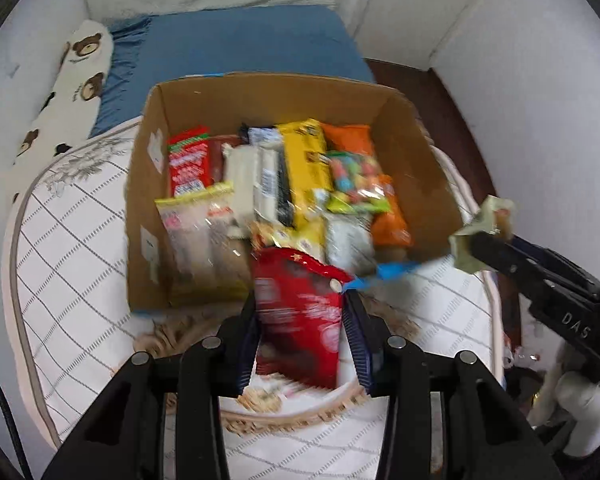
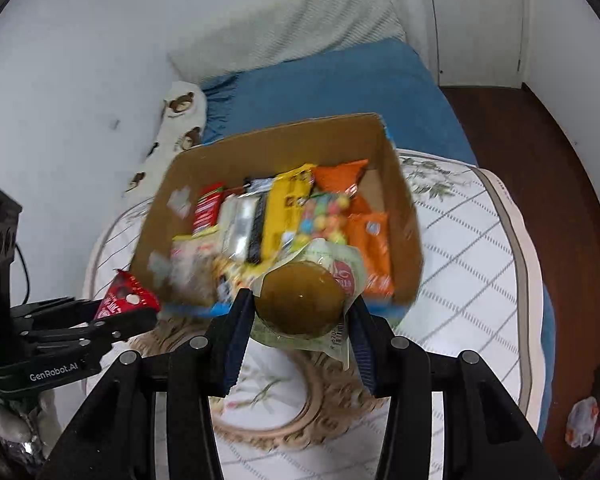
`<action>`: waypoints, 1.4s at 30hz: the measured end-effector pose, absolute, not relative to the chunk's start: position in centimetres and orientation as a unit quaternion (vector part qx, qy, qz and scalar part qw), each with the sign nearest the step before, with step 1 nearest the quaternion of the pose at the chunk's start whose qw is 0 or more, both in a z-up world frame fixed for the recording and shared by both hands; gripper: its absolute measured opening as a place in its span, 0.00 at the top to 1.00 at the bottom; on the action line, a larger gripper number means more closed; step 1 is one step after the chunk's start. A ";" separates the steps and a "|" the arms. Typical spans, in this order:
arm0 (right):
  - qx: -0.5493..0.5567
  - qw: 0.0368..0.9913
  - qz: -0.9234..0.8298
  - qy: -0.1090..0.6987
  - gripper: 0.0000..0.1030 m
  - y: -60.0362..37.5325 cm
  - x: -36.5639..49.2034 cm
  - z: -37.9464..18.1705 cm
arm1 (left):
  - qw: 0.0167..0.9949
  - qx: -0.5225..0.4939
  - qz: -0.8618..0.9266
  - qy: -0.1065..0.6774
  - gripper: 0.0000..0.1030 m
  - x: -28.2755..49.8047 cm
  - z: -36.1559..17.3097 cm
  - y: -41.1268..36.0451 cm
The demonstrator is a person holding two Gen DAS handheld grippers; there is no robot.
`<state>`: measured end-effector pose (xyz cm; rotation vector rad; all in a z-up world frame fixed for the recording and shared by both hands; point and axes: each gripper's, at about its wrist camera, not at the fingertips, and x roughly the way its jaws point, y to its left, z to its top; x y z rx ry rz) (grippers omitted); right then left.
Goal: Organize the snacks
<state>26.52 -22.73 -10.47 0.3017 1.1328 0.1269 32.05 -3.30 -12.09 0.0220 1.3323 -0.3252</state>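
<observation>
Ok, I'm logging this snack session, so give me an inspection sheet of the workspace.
Surface: quilted mattress with a round fringed mat near the grippers.
Job's things: cardboard box full of snack packs.
Clutter: nothing seen on the mattress.
Grippers: left gripper shut on a red pack; right gripper shut on a wrapped bun.
Cables: one black cable by the wall.
Surroundings: blue sheet, bear bolster, white walls, dark floor.

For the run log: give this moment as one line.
left gripper: shut on red snack bag | right gripper: shut on wrapped brown bun | cardboard box: full of snacks
</observation>
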 end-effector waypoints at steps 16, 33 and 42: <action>0.105 0.768 0.010 0.632 0.12 -22.9 34.2 -17.8 | 0.731 0.007 -0.087 0.676 0.15 38.5 -20.1 -1.4; 0.062 0.774 -0.017 0.629 0.03 -21.5 33.1 -17.8 | 0.762 0.014 -0.054 0.645 0.09 36.5 -18.7 -0.9; 0.047 0.801 -0.016 0.597 0.03 -20.7 30.9 -15.0 | 0.802 0.019 -0.041 0.595 0.09 33.8 -14.6 -0.7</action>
